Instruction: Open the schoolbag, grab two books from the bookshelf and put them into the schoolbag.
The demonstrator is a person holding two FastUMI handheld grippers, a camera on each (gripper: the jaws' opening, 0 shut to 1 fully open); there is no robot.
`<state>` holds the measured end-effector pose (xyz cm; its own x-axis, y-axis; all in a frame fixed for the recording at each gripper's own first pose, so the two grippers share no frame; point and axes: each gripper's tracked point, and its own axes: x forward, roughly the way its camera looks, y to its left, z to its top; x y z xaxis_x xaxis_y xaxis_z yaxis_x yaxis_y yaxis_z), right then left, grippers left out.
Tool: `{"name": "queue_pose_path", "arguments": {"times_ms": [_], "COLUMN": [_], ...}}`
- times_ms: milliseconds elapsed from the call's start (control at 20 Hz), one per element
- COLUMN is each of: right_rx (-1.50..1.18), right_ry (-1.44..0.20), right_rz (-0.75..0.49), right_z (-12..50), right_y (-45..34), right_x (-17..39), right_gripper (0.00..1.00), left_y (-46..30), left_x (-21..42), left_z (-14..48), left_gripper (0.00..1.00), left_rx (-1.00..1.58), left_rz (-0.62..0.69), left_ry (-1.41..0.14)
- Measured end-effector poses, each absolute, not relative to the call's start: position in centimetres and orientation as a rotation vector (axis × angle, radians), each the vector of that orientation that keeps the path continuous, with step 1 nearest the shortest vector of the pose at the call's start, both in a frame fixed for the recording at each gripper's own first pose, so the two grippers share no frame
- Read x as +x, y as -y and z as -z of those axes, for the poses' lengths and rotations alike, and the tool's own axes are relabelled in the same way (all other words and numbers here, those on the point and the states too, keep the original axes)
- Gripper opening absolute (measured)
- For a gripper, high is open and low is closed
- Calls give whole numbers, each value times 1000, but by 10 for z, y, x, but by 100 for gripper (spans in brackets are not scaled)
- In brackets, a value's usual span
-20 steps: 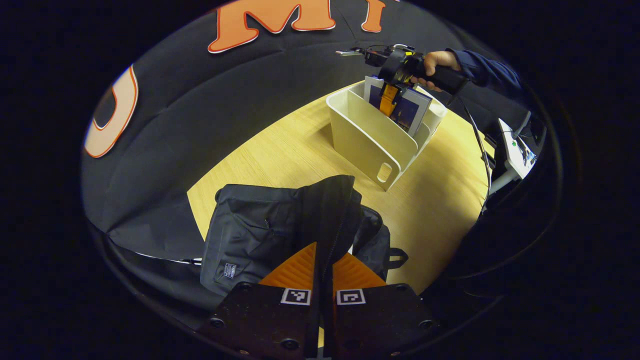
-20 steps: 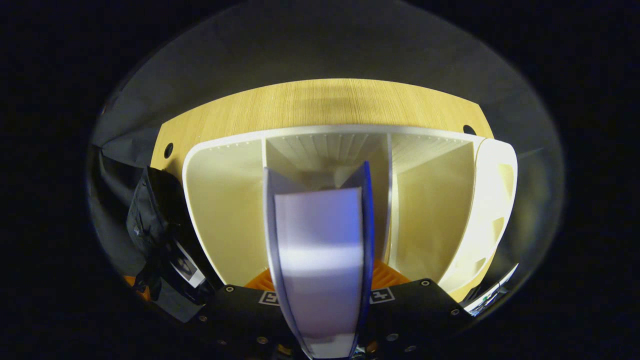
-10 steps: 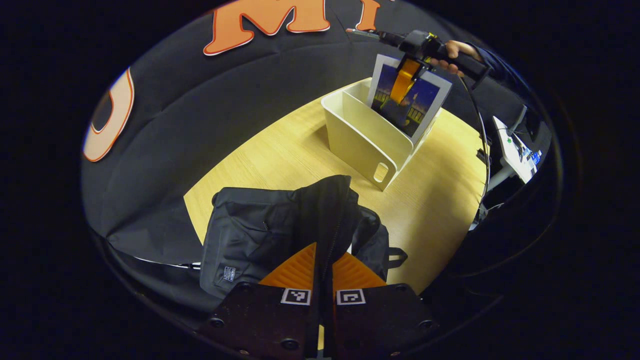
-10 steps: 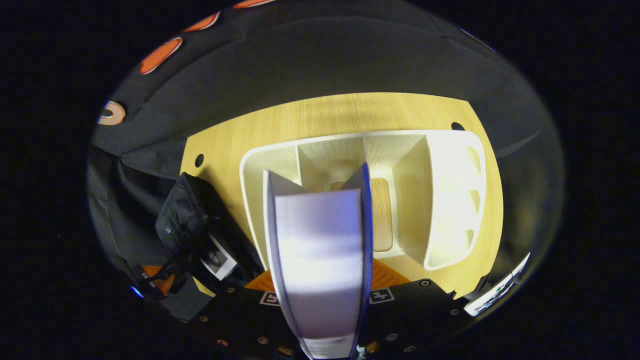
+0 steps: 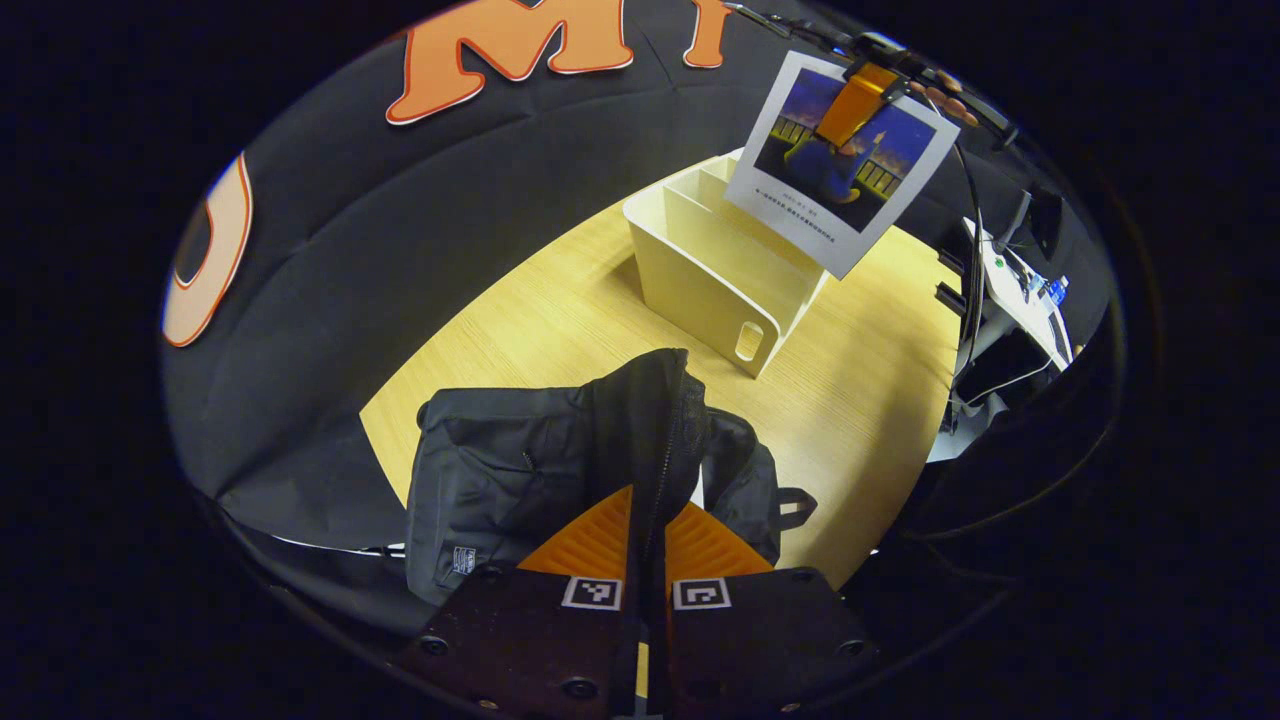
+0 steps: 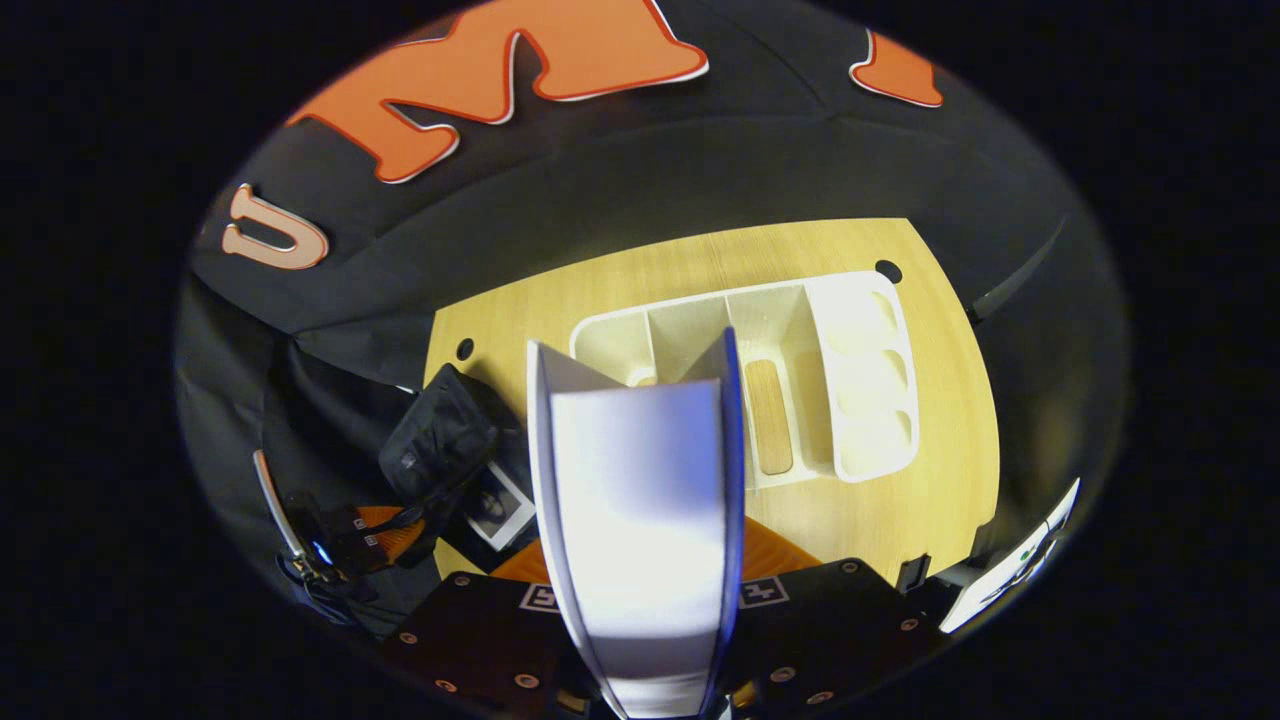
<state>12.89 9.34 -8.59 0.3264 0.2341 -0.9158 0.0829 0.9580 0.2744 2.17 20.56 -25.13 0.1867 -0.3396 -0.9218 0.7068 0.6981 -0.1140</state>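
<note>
Left gripper (image 5: 645,560): fingers pressed together on a raised fold of the black fabric schoolbag (image 5: 520,470), which lies on the wooden table (image 5: 560,310). Right gripper (image 5: 855,95): clamped on the top edge of a white-bordered book (image 5: 835,165), held in the air above the cream plastic bookshelf (image 5: 710,275). Shelf dividers rigid, smooth; one side carries an oval cut-out.

We see that the right gripper (image 5: 862,88) has lifted the book (image 5: 838,160) fully out of the bookshelf (image 5: 700,270); a second ago it was still standing inside the middle compartment, and now it hangs above.
</note>
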Motion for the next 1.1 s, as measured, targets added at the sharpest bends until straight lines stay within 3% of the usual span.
{"name": "queue_pose_path", "arguments": {"times_ms": [400, 750, 1100], "right_rx": [520, 706, 922], "right_ry": [-1134, -1136, -1117], "right_rz": [-175, -231, -271], "right_z": [68, 104, 157], "right_y": [-150, -210, -291], "right_x": [86, 42, 37], "right_gripper": [51, 51, 52], "left_y": [-208, -221, -219], "left_x": [29, 37, 43], "left_z": [247, 232, 224], "left_gripper": [5, 5, 5], "left_rx": [392, 422, 420], "left_rz": [785, 781, 774], "left_ry": [-1146, -1114, -1089]}}
